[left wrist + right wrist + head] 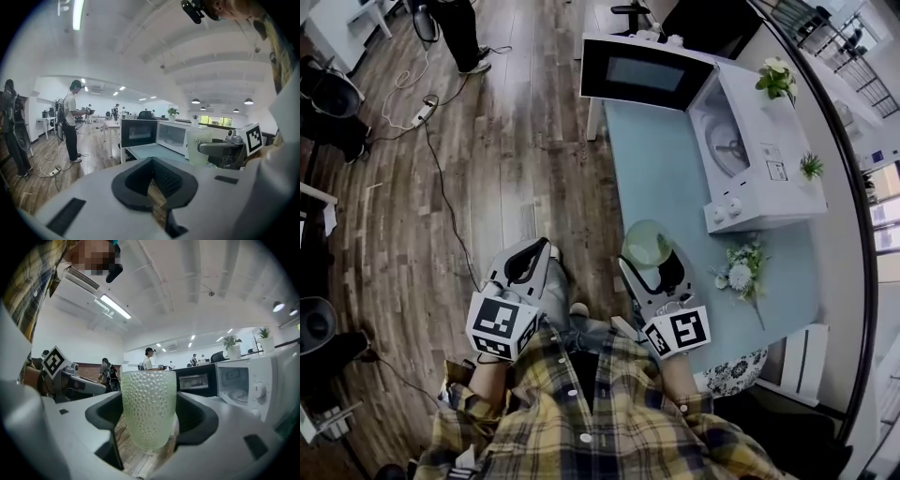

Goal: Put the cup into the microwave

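Right tongs point(150, 416) gripped the cup point(149, 394), upright, pale green, translucent, dimpled all over; left tongs point(152, 160) were closed, empty; microwave point(750, 150) stood open.

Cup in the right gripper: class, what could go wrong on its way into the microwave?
The cup is held by the right gripper with wood floor showing below it; a slipping grip could drop it. The open door of the microwave juts out beside the cavity; the cup or gripper might knock it going in.
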{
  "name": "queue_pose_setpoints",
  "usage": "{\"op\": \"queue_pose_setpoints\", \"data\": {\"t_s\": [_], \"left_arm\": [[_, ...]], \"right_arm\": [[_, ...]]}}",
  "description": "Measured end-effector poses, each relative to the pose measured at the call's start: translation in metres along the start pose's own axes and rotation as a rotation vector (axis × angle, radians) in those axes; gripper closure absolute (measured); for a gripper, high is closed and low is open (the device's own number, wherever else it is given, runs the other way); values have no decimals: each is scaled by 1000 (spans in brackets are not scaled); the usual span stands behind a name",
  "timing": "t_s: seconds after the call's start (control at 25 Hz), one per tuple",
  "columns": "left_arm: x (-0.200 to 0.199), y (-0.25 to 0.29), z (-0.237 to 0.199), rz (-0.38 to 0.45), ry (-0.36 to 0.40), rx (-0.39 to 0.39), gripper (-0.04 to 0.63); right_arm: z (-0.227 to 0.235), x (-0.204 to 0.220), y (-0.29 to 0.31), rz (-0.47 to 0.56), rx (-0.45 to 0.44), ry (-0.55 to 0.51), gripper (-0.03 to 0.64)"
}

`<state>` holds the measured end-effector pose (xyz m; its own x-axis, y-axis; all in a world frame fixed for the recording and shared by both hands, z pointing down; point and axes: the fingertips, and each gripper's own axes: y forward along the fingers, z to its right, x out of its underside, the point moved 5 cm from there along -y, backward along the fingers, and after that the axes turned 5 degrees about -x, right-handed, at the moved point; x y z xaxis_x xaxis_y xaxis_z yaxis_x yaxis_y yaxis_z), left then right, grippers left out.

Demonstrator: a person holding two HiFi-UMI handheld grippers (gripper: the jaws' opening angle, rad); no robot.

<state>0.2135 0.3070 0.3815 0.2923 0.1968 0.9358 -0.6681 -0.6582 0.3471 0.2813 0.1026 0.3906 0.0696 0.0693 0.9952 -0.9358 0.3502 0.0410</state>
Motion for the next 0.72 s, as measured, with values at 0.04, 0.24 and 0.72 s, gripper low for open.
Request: {"op": "queue_pose_setpoints", "data": {"t_s": [0.04, 0.24, 0.72], "left_arm": [[-4, 7, -9, 6, -2, 4, 606], [-29, 46, -51, 23, -8, 37, 606], [-60, 117, -123, 23, 7, 111, 606]], "right_arm": [[3, -1, 8, -2, 8, -2, 265], [20, -11, 58, -6, 35, -20, 265], [46, -22, 150, -11, 97, -40, 265]]}}
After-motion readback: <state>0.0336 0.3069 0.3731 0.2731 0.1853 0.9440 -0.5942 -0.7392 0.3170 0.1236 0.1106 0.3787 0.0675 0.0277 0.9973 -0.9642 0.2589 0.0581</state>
